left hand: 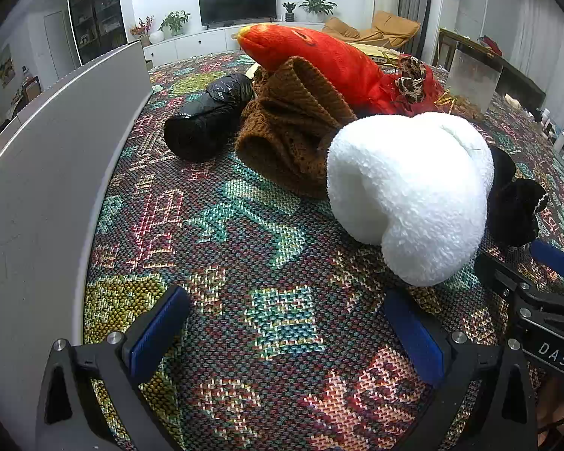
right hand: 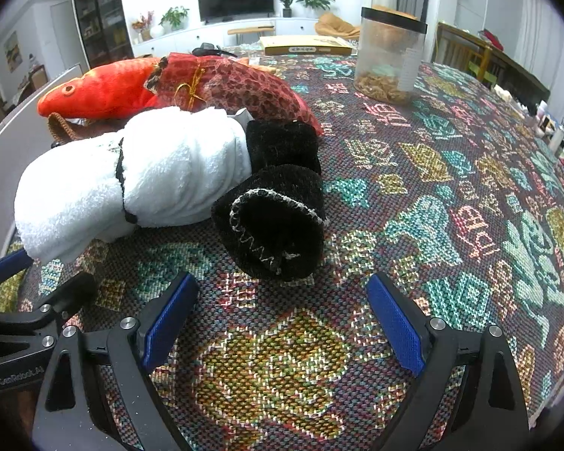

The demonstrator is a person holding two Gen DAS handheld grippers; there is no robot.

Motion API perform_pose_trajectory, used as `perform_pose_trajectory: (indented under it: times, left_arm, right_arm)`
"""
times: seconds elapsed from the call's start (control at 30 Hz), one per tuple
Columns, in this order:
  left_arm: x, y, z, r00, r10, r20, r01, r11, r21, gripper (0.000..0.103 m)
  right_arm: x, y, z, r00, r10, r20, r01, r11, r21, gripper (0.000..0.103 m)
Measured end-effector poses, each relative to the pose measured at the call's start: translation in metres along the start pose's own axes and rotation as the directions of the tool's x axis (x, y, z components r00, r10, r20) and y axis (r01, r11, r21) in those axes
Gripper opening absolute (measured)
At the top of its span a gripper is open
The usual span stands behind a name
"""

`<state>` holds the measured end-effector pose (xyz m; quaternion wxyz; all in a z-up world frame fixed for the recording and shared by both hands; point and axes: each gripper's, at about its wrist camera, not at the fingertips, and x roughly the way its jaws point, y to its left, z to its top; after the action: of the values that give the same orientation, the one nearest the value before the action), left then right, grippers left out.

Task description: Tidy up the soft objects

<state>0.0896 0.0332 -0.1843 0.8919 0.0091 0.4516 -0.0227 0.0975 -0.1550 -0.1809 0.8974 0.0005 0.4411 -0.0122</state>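
A white plush toy (left hand: 410, 191) with black limbs (right hand: 278, 221) lies on the patterned tablecloth; it also shows in the right wrist view (right hand: 139, 176). Behind it lie a brown knitted piece (left hand: 293, 124), a red-orange plush fish (left hand: 319, 56) and a black rolled bundle (left hand: 206, 116). The fish also shows in the right wrist view (right hand: 105, 86), with a red leopard-print cloth (right hand: 244, 82) on its tail end. My left gripper (left hand: 285, 330) is open and empty, just short of the white plush. My right gripper (right hand: 282, 323) is open and empty, just short of the black limb.
A grey panel (left hand: 56, 158) stands along the left of the table. A clear jar (right hand: 391, 52) with dried bits and a flat yellow box (right hand: 304, 45) stand at the far side. Small bottles (right hand: 560, 139) line the right edge. The tablecloth (right hand: 451, 195) stretches to the right.
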Motion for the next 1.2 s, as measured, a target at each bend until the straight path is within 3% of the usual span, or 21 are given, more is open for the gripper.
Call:
perform_pose_trajectory:
  times: [0.67,0.9,1.2]
  left_arm:
    - [0.000,0.000,0.000,1.000,0.000,0.001,0.000,1.000,-0.001,0.103]
    - [0.000,0.000,0.000,1.000,0.000,0.001,0.000,1.000,-0.002,0.103]
    - [0.004,0.003,0.006,1.000,-0.009,-0.023,0.009,1.000,0.022,0.103]
  right_arm:
    - [-0.002,0.000,-0.002,1.000,-0.007,0.000,0.007,1.000,0.006,0.093]
    - [-0.008,-0.019,-0.005,0.999,-0.054,0.000,0.054,0.994,0.099,0.093]
    - [-0.012,-0.021,-0.010,0.997,-0.073,-0.004,0.073,0.992,0.104,0.093]
